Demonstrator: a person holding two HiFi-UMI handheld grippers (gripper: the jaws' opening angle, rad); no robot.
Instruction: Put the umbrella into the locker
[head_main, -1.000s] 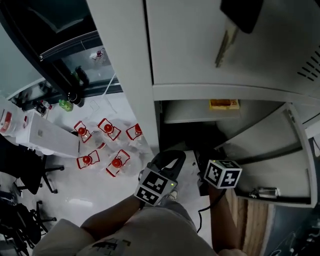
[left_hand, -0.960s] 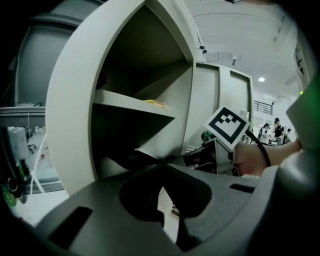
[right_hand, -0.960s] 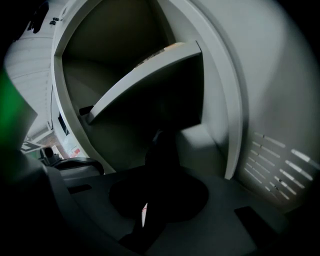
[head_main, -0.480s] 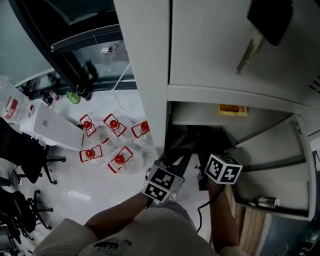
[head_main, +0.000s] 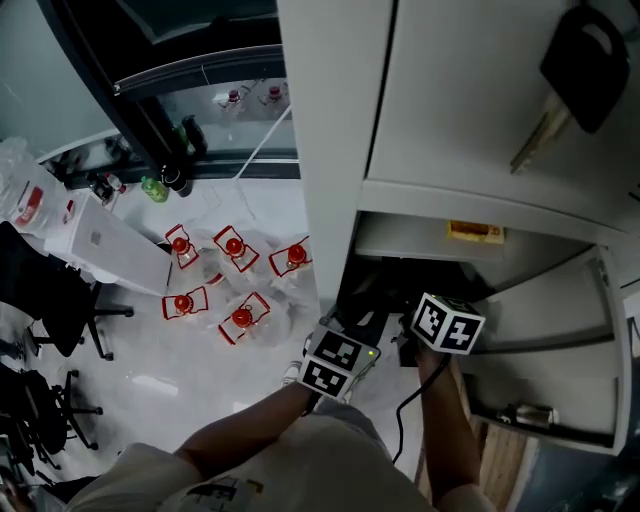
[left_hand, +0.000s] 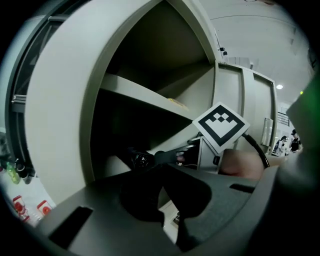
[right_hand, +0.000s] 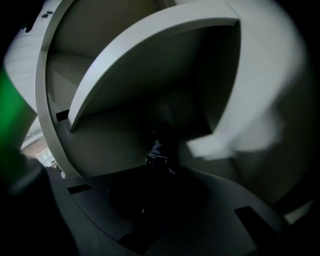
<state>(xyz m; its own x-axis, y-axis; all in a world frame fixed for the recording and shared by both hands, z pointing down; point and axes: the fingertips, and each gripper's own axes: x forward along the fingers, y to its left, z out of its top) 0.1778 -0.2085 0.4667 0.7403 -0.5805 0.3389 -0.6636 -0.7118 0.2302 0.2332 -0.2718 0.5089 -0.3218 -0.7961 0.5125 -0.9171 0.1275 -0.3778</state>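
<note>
The black folded umbrella (right_hand: 158, 150) sticks out of my right gripper (right_hand: 157, 172), which is shut on it and points into the dark open compartment (head_main: 395, 275) of the grey locker. In the left gripper view the umbrella (left_hand: 150, 159) lies level across the opening, its capped end to the left. In the head view the marker cube on my right gripper (head_main: 447, 322) sits at the compartment's mouth. My left gripper (left_hand: 165, 172) hovers just left of it at the locker's edge, jaws together with nothing seen between them. The compartment's door (head_main: 560, 340) stands swung open to the right.
A key with a black fob (head_main: 585, 70) hangs in the shut door above. A yellow label (head_main: 475, 232) marks the shelf edge. On the floor to the left lie several red-capped bagged items (head_main: 235, 290), a white box (head_main: 110, 245) and office chairs (head_main: 50, 300).
Both grippers have moved forward toward the locker's open compartment, and the umbrella's end now reaches deeper inside. The head view has swung left, so the locker stands further right in the picture.
</note>
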